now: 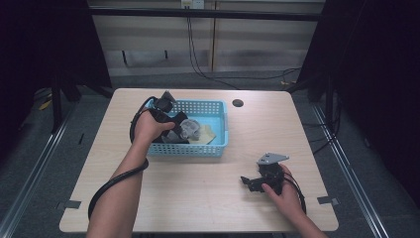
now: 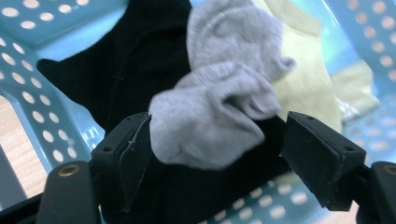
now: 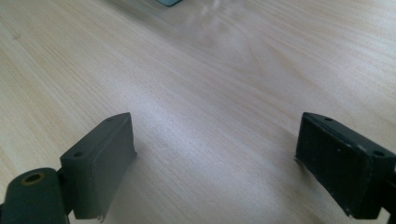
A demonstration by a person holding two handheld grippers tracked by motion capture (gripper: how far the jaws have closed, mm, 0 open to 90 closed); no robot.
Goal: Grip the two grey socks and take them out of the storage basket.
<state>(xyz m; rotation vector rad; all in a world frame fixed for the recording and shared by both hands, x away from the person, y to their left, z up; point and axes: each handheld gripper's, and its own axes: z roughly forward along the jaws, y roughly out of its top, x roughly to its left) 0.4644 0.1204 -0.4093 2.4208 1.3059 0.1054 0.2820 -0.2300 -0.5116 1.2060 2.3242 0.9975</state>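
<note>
The left gripper [image 2: 217, 140] reaches down into the blue basket [image 1: 218, 148], its jaws spread wide on either side of a bunched grey sock [image 2: 219, 116]; nothing is clamped yet, so this reads as lining up a grasp; the sock lies on a black garment [image 2: 135, 70] beside a yellow cloth [image 2: 303, 84], all inside the basket; the right gripper [image 3: 215, 158] rests low over the bare table [image 3: 210, 70] near the person's side, jaws wide apart and holding nothing, probably parked clear of the work.
</note>
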